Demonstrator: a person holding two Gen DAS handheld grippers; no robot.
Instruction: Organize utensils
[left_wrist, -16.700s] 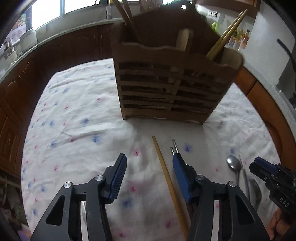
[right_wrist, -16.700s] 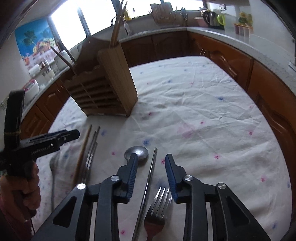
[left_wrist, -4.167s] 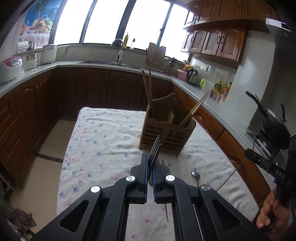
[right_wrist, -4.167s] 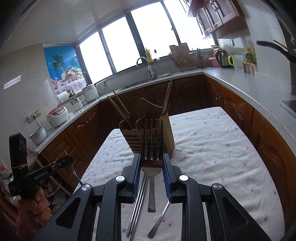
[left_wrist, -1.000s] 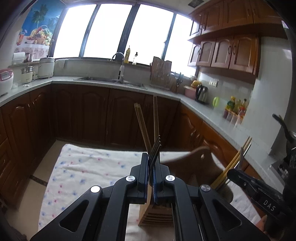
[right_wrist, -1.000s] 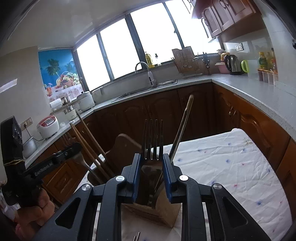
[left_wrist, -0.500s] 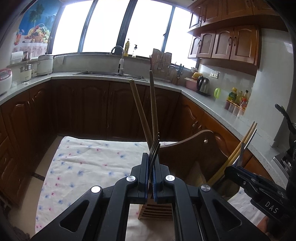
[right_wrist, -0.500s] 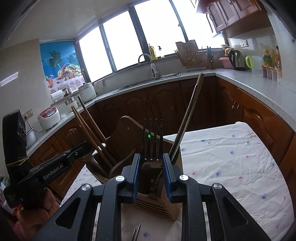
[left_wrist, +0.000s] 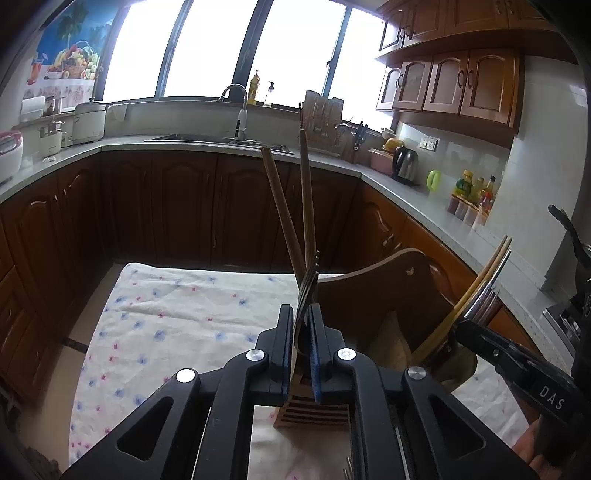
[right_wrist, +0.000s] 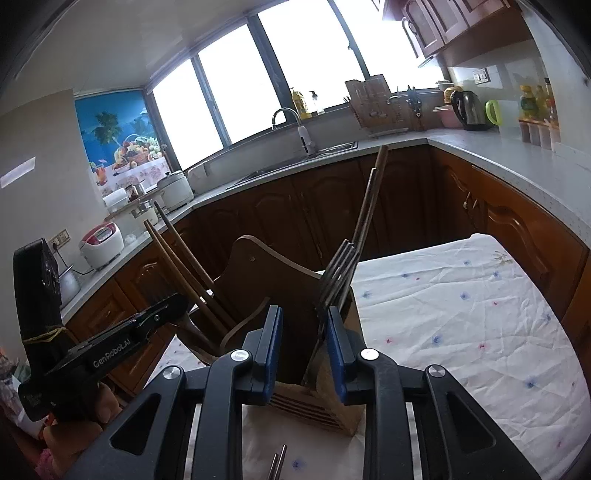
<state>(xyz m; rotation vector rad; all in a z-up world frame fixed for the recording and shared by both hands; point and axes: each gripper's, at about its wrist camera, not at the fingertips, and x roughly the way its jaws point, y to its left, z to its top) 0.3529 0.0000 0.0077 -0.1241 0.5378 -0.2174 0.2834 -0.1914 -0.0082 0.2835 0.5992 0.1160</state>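
A wooden utensil holder (left_wrist: 373, 295) stands on the flowered tablecloth (left_wrist: 177, 325), with wooden chopsticks (left_wrist: 284, 218) upright in it. My left gripper (left_wrist: 302, 347) is shut on a metal fork (left_wrist: 309, 286), tines up, right over the holder's left part. In the right wrist view my right gripper (right_wrist: 303, 350) has its jaws parted above the holder (right_wrist: 266, 288); a second fork (right_wrist: 338, 275) leans tilted in the holder's right compartment, against the right finger (right_wrist: 336, 354). More chopsticks (right_wrist: 177, 254) stand at the holder's far end.
Metal chopstick tips (right_wrist: 277, 463) lie on the cloth in front of the holder. Dark wooden cabinets and a grey counter (left_wrist: 184, 144) with sink, kettle and bottles ring the table. The left gripper's body shows in the right wrist view (right_wrist: 110, 347).
Both grippers have come lower and closer over the holder. My right gripper has opened; its fork has tipped sideways into the holder. The left fork stays gripped.
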